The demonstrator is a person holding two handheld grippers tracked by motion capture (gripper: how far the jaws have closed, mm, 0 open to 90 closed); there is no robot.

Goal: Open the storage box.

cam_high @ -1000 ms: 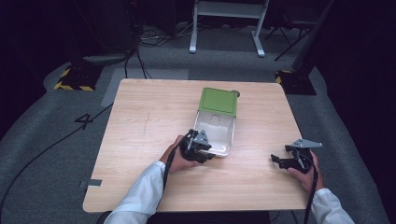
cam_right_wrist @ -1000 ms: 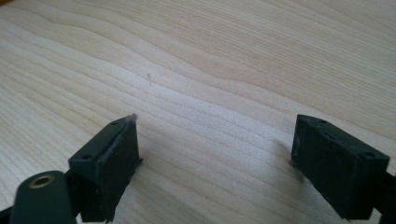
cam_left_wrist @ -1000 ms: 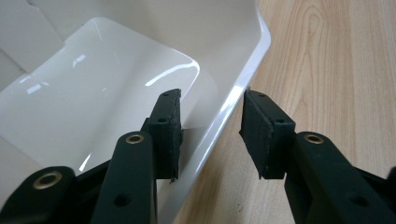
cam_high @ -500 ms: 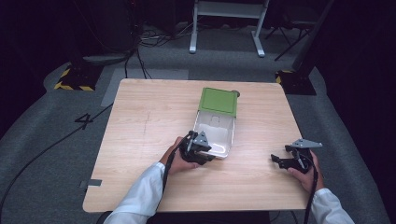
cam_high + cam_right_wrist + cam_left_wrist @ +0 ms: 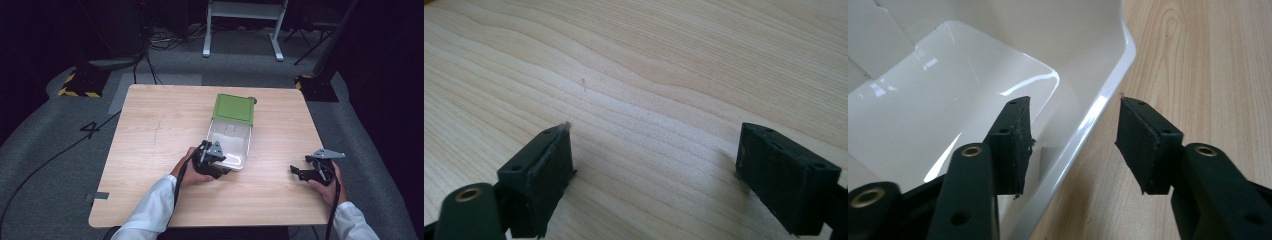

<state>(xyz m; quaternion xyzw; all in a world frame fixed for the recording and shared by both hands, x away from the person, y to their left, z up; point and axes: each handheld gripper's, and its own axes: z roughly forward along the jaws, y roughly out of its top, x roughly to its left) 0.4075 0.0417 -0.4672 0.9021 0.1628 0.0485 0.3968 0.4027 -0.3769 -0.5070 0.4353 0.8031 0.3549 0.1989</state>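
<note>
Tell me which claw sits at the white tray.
The left claw: its open jaws straddle the rim of the tray, one inside, one outside. The right claw hangs open over bare table, away from the tray.

Grey carpet floor (image 5: 60,150), wooden table (image 5: 165,130), dark surroundings.

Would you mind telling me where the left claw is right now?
In the high view the left claw sits at the near left corner of the white container; its own view shows its open jaws straddling that container's rim.
</note>
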